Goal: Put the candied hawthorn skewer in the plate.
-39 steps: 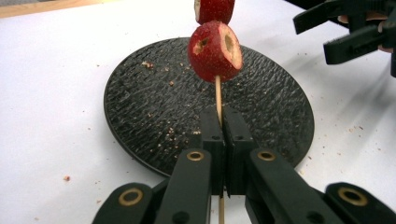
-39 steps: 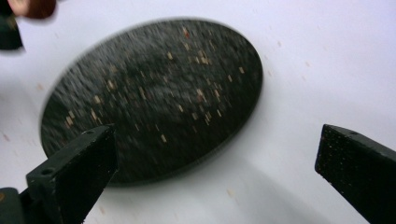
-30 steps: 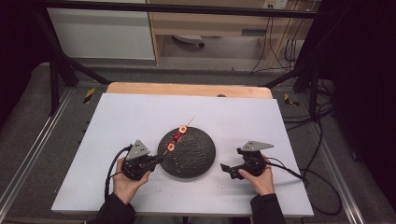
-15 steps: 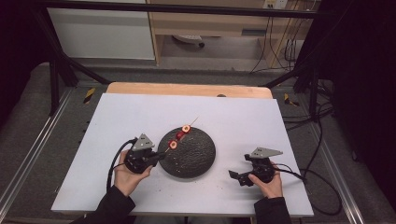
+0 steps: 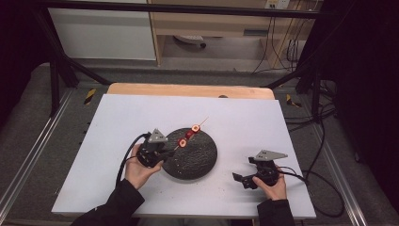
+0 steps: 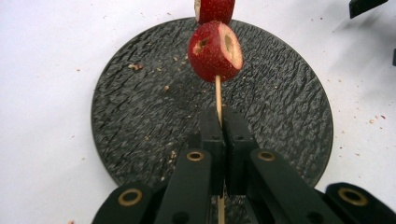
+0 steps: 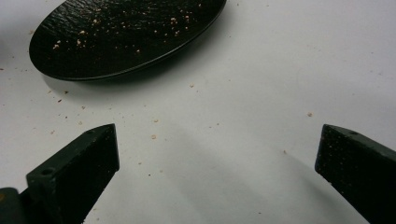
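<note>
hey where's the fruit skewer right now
In the high view, the fruit skewer sits left of centre, clamped in the left gripper and angled up over the black plate.

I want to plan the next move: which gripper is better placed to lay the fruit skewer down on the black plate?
Left. The left gripper is shut on the thin wooden skewer of red fruit pieces, above the round black textured plate. The right gripper is open beside the plate, over the white table.
</note>
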`<state>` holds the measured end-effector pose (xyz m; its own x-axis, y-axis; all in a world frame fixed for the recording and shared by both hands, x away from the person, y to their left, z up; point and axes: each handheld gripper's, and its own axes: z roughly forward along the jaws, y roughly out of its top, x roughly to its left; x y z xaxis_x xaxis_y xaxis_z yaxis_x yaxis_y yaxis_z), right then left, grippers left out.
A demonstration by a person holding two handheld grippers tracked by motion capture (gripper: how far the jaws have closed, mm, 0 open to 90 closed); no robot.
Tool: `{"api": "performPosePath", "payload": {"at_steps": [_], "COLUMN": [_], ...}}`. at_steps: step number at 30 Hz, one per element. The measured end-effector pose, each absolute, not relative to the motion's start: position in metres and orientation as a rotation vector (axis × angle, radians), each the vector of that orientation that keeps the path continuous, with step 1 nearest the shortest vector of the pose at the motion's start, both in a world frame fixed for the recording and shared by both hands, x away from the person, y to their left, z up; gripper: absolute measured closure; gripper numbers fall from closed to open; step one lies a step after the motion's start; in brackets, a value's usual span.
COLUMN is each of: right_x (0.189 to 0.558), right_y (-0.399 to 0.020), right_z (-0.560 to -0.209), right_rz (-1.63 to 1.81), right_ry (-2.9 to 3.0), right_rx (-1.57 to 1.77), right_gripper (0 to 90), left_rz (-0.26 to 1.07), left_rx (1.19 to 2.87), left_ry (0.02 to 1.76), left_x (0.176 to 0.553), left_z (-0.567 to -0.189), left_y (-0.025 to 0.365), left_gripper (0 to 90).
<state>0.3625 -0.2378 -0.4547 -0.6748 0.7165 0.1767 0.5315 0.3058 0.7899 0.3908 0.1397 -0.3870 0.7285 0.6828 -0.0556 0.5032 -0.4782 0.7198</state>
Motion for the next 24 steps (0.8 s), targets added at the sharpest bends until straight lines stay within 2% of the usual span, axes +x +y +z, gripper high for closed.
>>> {"api": "performPosePath", "payload": {"at_steps": [24], "right_x": [0.361], "right_y": [-0.243], "right_z": [-0.454], "right_rz": [1.331], "right_ry": [2.346], "right_rx": [1.162], "right_gripper": [0.6], "left_rz": [0.294], "left_rx": [2.316], "left_ry": [0.936], "left_x": [0.391], "left_z": [-0.426], "left_y": [0.112], "left_gripper": [87.9]}}
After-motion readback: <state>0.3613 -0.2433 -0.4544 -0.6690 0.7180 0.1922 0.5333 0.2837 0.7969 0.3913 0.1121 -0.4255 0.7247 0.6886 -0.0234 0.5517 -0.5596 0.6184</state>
